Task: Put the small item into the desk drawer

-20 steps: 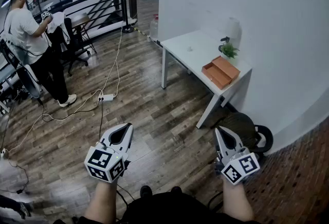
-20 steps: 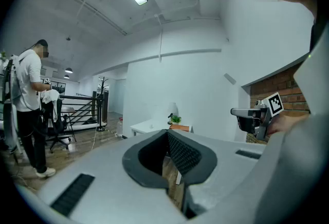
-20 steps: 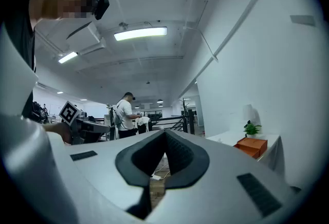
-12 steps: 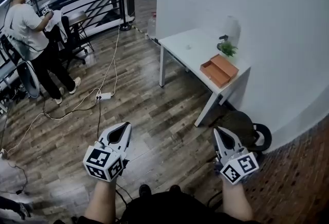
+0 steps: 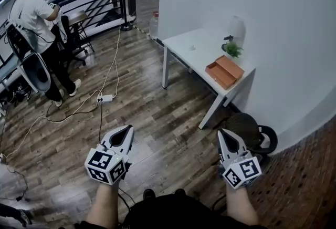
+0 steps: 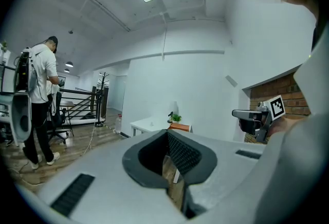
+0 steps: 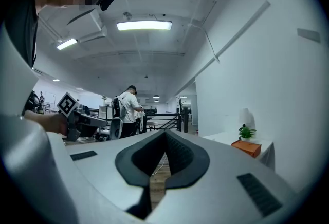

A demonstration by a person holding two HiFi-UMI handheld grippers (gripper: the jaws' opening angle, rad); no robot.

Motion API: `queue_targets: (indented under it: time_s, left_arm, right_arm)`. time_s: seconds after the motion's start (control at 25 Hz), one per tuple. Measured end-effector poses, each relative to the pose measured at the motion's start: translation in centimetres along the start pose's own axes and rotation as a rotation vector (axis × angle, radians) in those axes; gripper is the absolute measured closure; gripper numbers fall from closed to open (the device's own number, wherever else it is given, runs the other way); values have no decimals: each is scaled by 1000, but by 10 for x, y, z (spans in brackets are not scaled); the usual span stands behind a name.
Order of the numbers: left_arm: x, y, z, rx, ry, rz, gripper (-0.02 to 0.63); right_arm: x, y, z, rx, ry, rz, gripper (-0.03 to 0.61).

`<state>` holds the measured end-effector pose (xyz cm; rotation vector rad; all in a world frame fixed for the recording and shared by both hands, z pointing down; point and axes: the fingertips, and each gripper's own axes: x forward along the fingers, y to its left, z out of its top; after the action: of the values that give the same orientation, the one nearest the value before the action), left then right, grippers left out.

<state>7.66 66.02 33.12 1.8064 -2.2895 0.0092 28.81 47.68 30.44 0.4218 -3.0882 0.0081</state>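
Both tools are empty. The left gripper (image 5: pixel 125 134) has its jaws pressed together with only floorboards showing past the tips. The right gripper (image 5: pixel 226 140) is closed the same way, with nothing between its pads. They hang level in front of the person, well apart from the white rectangular desk (image 5: pixel 207 59) against the white wall.

The flat orange box with a lid-like top (image 5: pixel 224 72) lies at the desk's near end, close to the front edge. It is probably the drawer unit, though its front is too small to read. Just behind it, by the wall edge, stand a small green potted plant (image 5: pixel 233 51) and a pale rounded vase (image 5: pixel 237 28). A tiny pale speck (image 5: pixel 192 49) towards the desk's far end may be the small item, but it is too small to tell.

The step in hand looks like the approach. It would go best by walking up to the front edge and stopping square to the orange box. Open the jaws only once close. One gripper can work the drawer while the other picks up the item, keeping away from the plant. The dark bag (image 5: pixel 245 129) lies on the floor by the desk's near leg, so feet should keep clear of it
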Motion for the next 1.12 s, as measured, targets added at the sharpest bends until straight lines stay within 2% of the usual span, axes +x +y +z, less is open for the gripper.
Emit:
queue_targets:
  time_s: [0.44,0.64,0.88,1.12]
  left_arm:
    - [-26,48,-24,-43,9,-18,605]
    - [-20,58,-33,-61,28,-44,606]
    - [8,74,-29,-56,37,-45,606]
    - [81,81,-24,-58,66,-44,606]
  right_arm:
    - [28,60,-16,24,41,24,575]
    - [37,71,-31,35,90,34,575]
    - [66,53,-37,64,96,42,575]
    - [114,4,-58,106,118,84,575]
